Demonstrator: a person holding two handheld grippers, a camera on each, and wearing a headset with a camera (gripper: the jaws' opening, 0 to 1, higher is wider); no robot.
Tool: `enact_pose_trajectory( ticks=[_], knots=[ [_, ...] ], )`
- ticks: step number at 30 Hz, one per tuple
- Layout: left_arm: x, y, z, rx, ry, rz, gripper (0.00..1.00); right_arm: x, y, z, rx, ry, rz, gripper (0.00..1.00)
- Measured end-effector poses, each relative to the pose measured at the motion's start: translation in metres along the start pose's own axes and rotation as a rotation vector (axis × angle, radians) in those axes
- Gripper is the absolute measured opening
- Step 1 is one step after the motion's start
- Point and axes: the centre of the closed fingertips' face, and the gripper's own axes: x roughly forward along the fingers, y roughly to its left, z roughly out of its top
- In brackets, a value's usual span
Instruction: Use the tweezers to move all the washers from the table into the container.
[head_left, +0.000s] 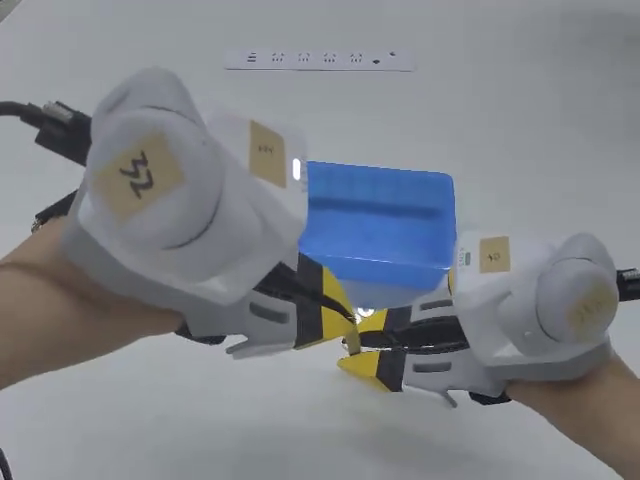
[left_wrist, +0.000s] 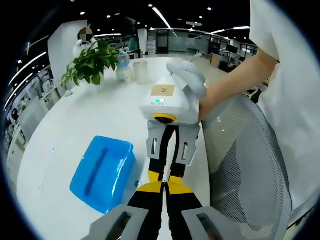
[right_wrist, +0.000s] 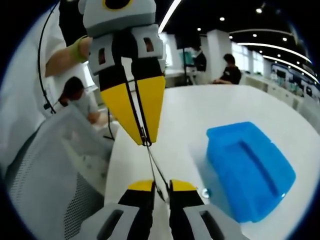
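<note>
Closest to the person, over the smooth white table (head_left: 150, 425), the two grippers meet tip to tip, sharing the tweezers (right_wrist: 151, 165) between them. The left gripper (head_left: 335, 312) has its yellow-and-black jaws pressed together on one end of that thin dark metal tool. The right gripper (head_left: 368, 360) has its jaws drawn in close around the other end, with only a slim gap left where the tool sits. My guess is that the tool is being steadied by one side so the other can settle a grip suited to picking, since flat little rings are hard to lift otherwise.

Just past the tips, a small shiny washer (right_wrist: 204, 192) lies flat on the table, right beside the container's near corner and not yet inside.

Behind it stands the container (head_left: 380, 250), a rectangular box of glossy, slightly see-through blue plastic with rounded corners and a long shallow groove across its top; whether it is open I cannot tell.

Farthest back lies a flat white power strip (head_left: 318, 60).
</note>
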Motion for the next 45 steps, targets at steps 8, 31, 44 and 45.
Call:
enact_pose_trajectory(
  ticks=[8,31,44,45],
  knots=[
    [0.004,-0.001,-0.002,-0.004,0.018,-0.016,0.0,-0.005,0.009,0.012,0.006,-0.001,0.022,0.12],
    [-0.038,0.002,0.019,-0.42,-0.487,0.346,0.49,-0.021,-0.012,0.022,0.193,-0.088,-0.059,0.02],
    [-0.078,0.019,-0.048,-0.669,-0.635,0.755,0.96,-0.053,-0.027,0.027,0.281,-0.135,-0.045,0.02],
    [-0.083,0.022,-0.048,-0.656,-0.645,0.785,0.97,-0.056,-0.029,0.028,0.286,-0.14,-0.048,0.02]
  ],
)
